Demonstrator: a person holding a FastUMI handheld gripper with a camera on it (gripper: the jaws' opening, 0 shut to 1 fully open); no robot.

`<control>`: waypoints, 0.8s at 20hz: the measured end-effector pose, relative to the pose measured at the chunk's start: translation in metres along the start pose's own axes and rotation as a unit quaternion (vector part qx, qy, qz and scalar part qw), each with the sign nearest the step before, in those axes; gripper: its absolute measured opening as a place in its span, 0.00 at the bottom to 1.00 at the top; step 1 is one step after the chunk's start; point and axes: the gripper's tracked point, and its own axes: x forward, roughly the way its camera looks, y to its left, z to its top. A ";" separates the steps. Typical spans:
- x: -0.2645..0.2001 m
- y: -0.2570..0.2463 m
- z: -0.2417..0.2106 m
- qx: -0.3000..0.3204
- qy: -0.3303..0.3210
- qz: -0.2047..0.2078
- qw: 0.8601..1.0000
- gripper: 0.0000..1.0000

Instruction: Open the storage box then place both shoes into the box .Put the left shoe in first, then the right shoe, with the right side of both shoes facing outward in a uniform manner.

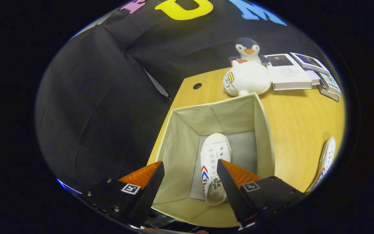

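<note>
Wooden table carries the open storage box, one shoe lying on its floor, second shoe right of the box; gripper is held wide open and empty above the box, so wrong orientation is risked.

A staged booth for recording rather than a lived-in room: black cloth wall hangs behind a wooden worktop with a cable hole. Household props sit on it: a plush penguin, a white plush toy, stacked books, a fabric storage box and white shoes.
</note>
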 end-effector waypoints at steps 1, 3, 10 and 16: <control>-0.011 -0.005 0.004 -0.001 -0.008 0.000 1.000 0.98; -0.031 -0.021 0.010 -0.004 -0.024 -0.007 1.000 0.98; -0.091 -0.090 0.013 -0.003 -0.057 -0.056 0.997 0.98; -0.126 -0.150 0.003 0.012 -0.067 -0.098 0.993 0.98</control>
